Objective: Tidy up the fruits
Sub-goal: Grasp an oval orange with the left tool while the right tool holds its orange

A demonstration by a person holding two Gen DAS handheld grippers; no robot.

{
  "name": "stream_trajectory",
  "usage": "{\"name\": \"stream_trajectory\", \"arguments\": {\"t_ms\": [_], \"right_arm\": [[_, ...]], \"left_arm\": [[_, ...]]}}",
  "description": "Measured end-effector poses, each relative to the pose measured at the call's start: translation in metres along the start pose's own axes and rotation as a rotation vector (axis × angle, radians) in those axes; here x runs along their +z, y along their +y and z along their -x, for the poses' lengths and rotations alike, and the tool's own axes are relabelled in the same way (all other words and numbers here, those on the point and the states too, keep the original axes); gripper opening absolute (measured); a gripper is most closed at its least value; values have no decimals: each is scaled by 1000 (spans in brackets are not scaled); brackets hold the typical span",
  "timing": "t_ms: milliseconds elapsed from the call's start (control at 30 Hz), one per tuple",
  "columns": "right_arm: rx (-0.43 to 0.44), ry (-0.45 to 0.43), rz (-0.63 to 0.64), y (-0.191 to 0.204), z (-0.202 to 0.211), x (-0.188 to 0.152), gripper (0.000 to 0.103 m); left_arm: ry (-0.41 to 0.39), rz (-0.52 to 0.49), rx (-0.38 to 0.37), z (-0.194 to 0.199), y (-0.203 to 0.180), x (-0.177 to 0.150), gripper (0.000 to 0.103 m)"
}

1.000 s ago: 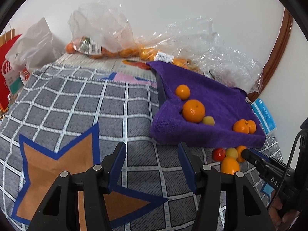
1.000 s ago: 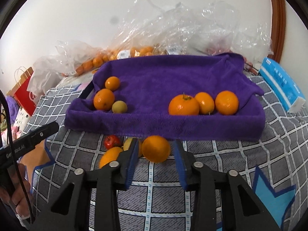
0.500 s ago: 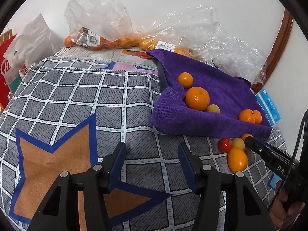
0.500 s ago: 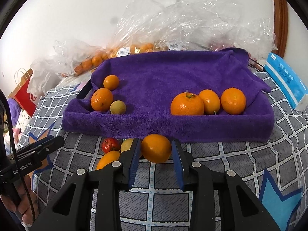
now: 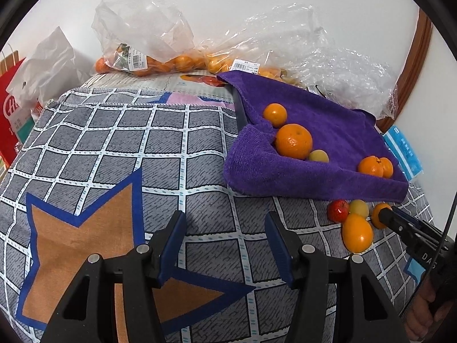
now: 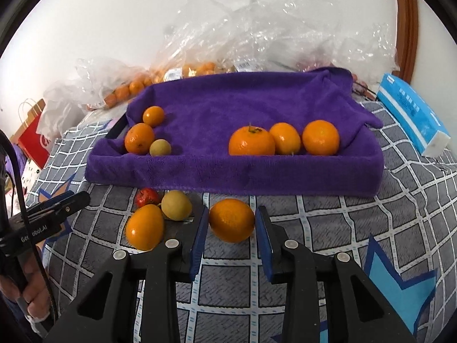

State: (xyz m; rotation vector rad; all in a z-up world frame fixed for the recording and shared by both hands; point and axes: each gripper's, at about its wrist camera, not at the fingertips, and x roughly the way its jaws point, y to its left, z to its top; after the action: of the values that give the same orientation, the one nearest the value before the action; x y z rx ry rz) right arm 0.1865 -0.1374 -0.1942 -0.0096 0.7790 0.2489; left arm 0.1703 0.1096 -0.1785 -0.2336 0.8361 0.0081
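Observation:
My right gripper [image 6: 232, 214] is shut on a round orange [image 6: 232, 224] on the checked cloth, just in front of the purple-towel-lined tray [image 6: 228, 177]. The tray holds two oranges and a small yellow fruit [image 6: 160, 147] on its left, and three oranges [image 6: 285, 140] on its right. Left of the held orange lie a red fruit [image 6: 147, 197], a yellow-green fruit [image 6: 176, 205] and an oval orange [image 6: 144, 227]. My left gripper [image 5: 224, 234] hovers over the cloth left of the tray [image 5: 285, 177], its jaws opening with nothing between them. The right gripper [image 5: 384, 215] shows at the lower right of the left wrist view.
Clear plastic bags of oranges [image 5: 160, 63] line the wall behind the tray. A blue tissue pack [image 6: 411, 117] lies right of the tray. A red paper bag [image 5: 11, 105] and a white plastic bag [image 5: 54, 65] stand at the far left. A hand [image 6: 25, 285] holds the left gripper.
The right gripper with the orange between its fingers has eased slightly back from the tray's front edge. The left wrist view has tilted a little; the fruits have not moved.

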Motion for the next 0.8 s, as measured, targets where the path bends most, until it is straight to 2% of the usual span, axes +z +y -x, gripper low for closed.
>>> {"name": "stream_trajectory", "arguments": {"t_ms": [400, 800], "right_arm": [[-16, 13, 11, 3, -10, -3, 35], [-8, 11, -2, 0, -9, -3, 35]], "left_arm": [[-1, 4, 1, -1, -1, -1, 56], [-6, 12, -35, 1, -1, -2, 56]]}}
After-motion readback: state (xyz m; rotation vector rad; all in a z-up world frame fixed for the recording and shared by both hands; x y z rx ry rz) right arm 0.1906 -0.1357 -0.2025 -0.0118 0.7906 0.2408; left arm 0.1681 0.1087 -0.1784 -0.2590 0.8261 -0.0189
